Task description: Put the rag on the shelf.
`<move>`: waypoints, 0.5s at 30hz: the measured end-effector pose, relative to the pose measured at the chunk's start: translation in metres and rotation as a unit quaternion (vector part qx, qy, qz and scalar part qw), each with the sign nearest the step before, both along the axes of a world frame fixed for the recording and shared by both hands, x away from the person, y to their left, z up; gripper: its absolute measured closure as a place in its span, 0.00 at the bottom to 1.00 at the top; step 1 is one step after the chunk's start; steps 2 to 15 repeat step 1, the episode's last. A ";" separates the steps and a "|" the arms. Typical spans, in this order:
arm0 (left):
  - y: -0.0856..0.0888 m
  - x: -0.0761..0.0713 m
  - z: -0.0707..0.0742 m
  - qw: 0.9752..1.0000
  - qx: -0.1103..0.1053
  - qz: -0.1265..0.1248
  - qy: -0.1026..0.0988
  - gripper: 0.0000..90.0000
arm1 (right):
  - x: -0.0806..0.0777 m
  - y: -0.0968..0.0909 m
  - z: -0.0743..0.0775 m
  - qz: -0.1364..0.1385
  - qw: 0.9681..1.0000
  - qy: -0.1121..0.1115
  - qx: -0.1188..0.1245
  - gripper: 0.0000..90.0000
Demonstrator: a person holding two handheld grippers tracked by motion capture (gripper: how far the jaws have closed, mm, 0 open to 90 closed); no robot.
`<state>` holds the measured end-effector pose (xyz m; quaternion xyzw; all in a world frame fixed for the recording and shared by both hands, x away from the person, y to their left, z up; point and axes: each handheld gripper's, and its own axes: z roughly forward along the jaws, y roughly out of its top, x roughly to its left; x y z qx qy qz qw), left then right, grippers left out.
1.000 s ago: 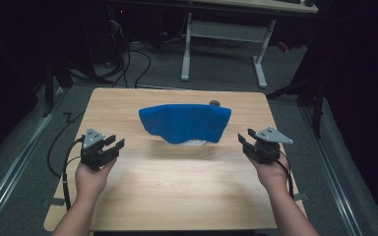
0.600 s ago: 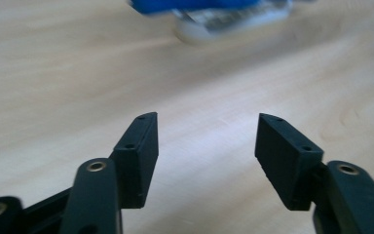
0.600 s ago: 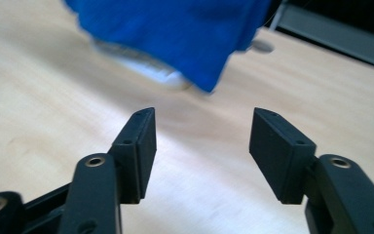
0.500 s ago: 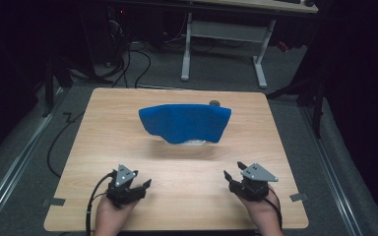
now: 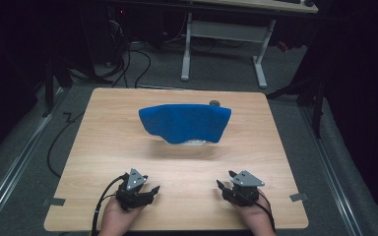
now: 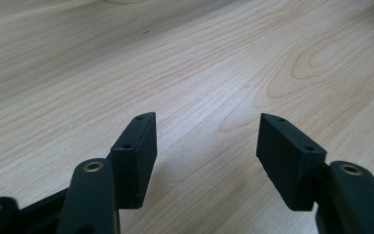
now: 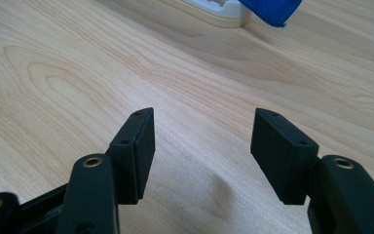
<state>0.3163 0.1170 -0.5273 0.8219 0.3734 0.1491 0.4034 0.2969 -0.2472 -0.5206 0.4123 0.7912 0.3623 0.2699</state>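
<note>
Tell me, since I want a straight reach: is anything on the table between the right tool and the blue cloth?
Nothing visible: bare wooden table lies between the open right tool and the blue cloth.

Your light wooden desk (image 5: 108,128) shows pale beige grain with darker wavy rings. Toward its far edge sits a bright blue cloth (image 5: 184,122), plain and unpatterned, over a white object (image 7: 213,10). Your two black grippers, left gripper (image 5: 139,191) and right gripper (image 5: 235,189), each carry a grey three-cornered plate; their jaws are matte black.
</note>
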 end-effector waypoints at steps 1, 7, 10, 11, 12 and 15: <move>0.001 0.000 0.000 1.000 -0.002 0.001 0.002 0.45 | 0.000 -0.001 0.000 -0.001 1.000 0.000 0.003 0.47; 0.001 0.000 0.000 1.000 -0.002 0.001 0.002 0.45 | 0.000 -0.001 0.000 -0.001 1.000 0.000 0.003 0.47; 0.001 0.000 0.000 1.000 -0.002 0.001 0.002 0.45 | 0.000 -0.001 0.000 -0.001 1.000 0.000 0.003 0.47; 0.001 0.000 0.000 1.000 -0.002 0.001 0.002 0.45 | 0.000 -0.001 0.000 -0.001 1.000 0.000 0.003 0.47; 0.001 0.000 0.000 1.000 -0.002 0.001 0.002 0.45 | 0.000 -0.001 0.000 -0.001 1.000 0.000 0.003 0.47; 0.001 0.000 0.000 1.000 -0.002 0.001 0.002 0.45 | 0.000 -0.001 0.000 -0.001 1.000 0.000 0.003 0.47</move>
